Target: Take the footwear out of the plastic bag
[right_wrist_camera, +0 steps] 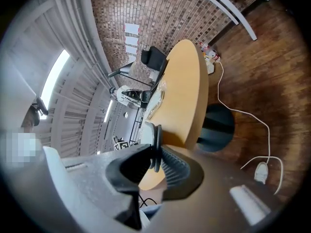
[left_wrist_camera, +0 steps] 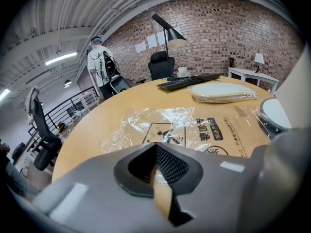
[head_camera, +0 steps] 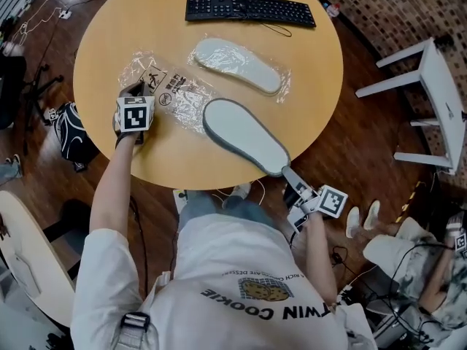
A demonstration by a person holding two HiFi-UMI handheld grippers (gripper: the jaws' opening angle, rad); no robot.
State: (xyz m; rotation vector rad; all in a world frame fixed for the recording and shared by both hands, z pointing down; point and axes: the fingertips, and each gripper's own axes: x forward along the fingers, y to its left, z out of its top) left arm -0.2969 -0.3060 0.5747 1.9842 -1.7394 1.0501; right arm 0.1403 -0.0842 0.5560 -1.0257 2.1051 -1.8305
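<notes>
Grey flat slipper (head_camera: 244, 135) is clamped in my right gripper (head_camera: 288, 173), lower centre. At left, my left gripper (head_camera: 137, 92) pinches the clear plastic bag (head_camera: 179, 93).

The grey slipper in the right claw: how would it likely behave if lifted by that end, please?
The slipper looks thin and flat, so it is probably light and may flex. The right claw pinches only its end, so it might swing.

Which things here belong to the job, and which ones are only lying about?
Job: slipper in right gripper; empty plastic bag in left gripper; second slipper, still bagged.
Lying about: keyboard; white side table.
</notes>
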